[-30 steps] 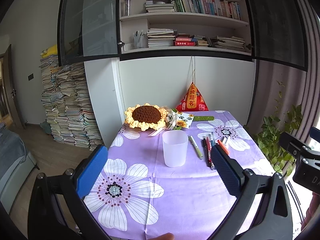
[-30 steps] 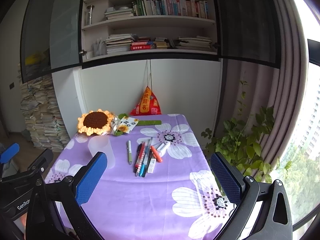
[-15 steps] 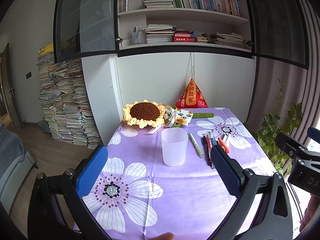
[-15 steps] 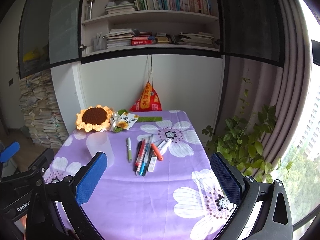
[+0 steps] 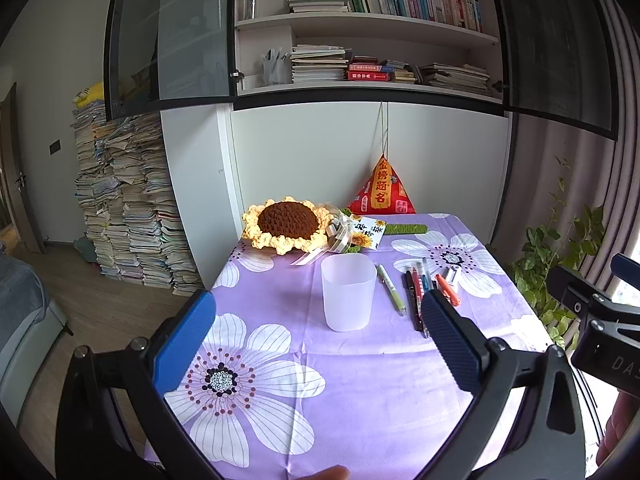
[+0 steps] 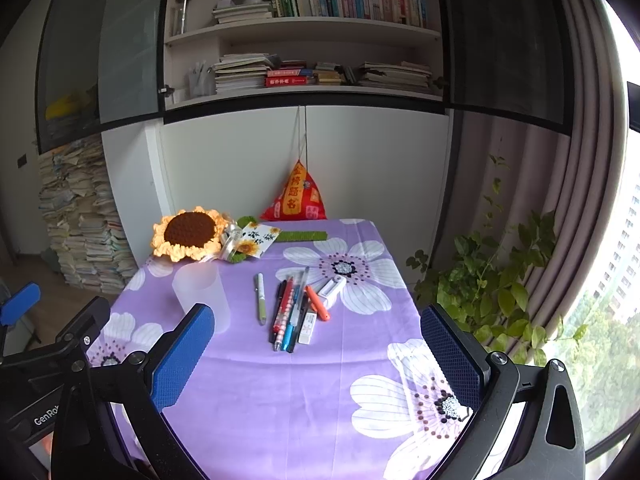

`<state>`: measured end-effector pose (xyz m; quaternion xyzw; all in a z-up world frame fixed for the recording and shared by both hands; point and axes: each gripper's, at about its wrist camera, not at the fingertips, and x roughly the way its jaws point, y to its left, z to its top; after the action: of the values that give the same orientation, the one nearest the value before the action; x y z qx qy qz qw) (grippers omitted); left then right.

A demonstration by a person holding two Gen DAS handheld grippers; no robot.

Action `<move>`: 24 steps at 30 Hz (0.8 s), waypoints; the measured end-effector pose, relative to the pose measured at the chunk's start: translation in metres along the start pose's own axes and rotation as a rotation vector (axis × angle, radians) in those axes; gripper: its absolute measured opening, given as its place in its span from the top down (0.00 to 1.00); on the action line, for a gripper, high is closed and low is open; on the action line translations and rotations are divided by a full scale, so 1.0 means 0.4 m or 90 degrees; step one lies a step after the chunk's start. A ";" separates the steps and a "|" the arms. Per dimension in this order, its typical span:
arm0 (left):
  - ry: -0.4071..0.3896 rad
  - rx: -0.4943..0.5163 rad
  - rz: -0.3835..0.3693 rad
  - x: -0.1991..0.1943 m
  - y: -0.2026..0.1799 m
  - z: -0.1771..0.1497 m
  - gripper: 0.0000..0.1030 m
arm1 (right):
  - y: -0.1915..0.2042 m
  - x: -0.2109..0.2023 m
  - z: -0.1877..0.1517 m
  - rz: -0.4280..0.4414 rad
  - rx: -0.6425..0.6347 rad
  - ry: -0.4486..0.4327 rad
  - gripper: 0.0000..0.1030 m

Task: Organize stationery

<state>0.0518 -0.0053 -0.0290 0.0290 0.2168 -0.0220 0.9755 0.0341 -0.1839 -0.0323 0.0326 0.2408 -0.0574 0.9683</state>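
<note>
Both your grippers, left (image 5: 316, 330) and right (image 6: 316, 342), hover with jaws released; pens (image 6: 286, 314) lie beside the cup (image 5: 349, 297) on the bench (image 6: 280, 400), and that light cup would likely tip if nudged.

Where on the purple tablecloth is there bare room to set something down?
The near half of the tablecloth, in front of the cup and the pens, is free. The far edge, around the crocheted sunflower, is crowded.
</note>
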 end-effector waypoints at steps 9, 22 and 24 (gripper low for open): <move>0.021 0.000 -0.009 0.034 -0.009 -0.004 0.01 | -0.016 0.041 0.002 -0.006 0.006 0.022 0.00; 0.089 0.010 -0.079 0.135 -0.081 -0.027 0.04 | -0.097 0.156 -0.027 -0.010 0.042 0.085 0.00; 0.099 0.015 -0.087 0.153 -0.097 -0.031 0.10 | -0.105 0.176 -0.034 -0.004 0.042 0.094 0.00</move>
<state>0.0997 -0.0449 -0.0681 0.0275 0.2928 -0.0892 0.9516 0.0844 -0.2312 -0.0788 0.0681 0.3099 -0.0655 0.9461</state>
